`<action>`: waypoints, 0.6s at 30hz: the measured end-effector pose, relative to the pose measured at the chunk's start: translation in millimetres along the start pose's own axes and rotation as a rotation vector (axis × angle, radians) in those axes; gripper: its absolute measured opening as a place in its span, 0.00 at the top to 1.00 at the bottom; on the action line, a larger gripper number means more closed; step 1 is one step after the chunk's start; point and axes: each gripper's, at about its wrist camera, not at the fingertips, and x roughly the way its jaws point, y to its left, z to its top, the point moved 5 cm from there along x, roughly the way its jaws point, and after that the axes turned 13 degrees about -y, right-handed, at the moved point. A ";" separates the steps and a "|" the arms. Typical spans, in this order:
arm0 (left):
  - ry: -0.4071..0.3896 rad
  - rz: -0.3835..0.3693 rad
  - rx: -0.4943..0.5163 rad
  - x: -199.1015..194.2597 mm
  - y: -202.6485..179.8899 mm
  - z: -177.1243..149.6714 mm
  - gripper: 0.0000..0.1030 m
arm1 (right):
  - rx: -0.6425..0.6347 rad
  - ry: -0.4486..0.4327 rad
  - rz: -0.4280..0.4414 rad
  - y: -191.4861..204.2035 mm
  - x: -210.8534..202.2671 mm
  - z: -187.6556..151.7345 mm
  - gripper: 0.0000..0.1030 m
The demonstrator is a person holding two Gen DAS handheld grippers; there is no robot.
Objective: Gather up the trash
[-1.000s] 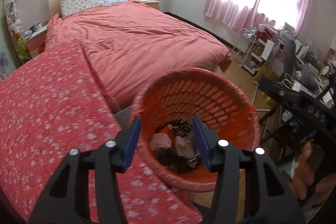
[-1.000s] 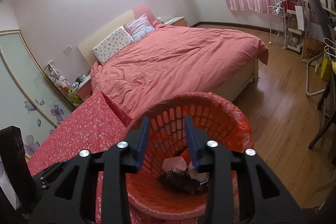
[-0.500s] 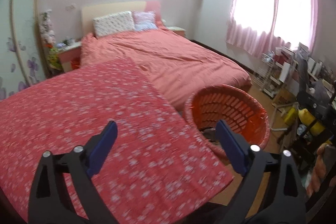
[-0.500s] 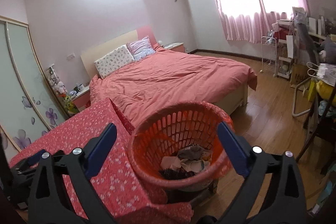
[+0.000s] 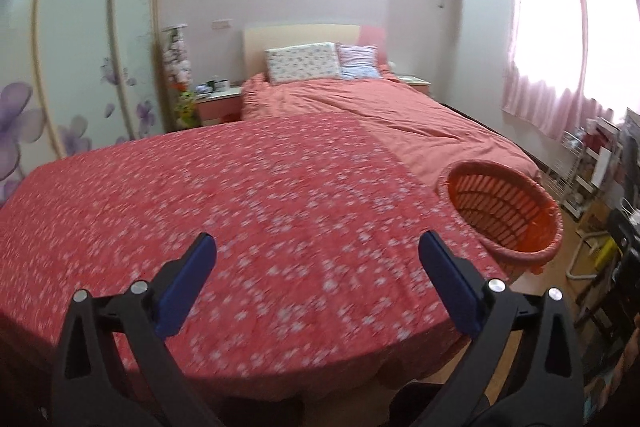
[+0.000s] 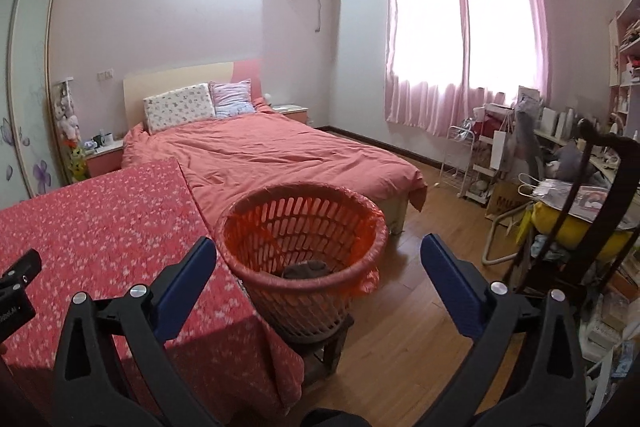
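Observation:
An orange plastic basket [image 6: 304, 239] with a slotted wall stands on a low stool beside the table's right edge; crumpled dark trash [image 6: 306, 269] lies in its bottom. The basket also shows at the right in the left wrist view [image 5: 504, 211]. My left gripper [image 5: 318, 251] is open and empty above the table with the red flowered cloth [image 5: 224, 203]. My right gripper [image 6: 318, 255] is open and empty, held back from the basket, which sits between its blue fingers in the picture.
A bed with a salmon cover [image 6: 280, 155] lies behind the table and basket. Wooden floor [image 6: 416, 311] runs to the right. A cluttered desk, yellow item and wire racks [image 6: 560, 195] crowd the right side. A wardrobe with glass doors [image 5: 80, 59] stands at left.
Both grippers opened wide and drew back and up from over the basket. The left gripper swung left over the table; the basket now sits at its right.

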 end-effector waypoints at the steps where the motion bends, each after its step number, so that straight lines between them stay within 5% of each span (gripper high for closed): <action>1: -0.001 0.017 -0.013 -4.7 5.7 -3.8 0.04 | 0.001 0.002 0.002 0.8 -3.2 -1.4 0.02; 18: 0.018 0.076 -0.110 -38.4 34.9 -40.1 0.04 | -0.016 0.048 0.021 23.7 -31.6 -28.8 0.02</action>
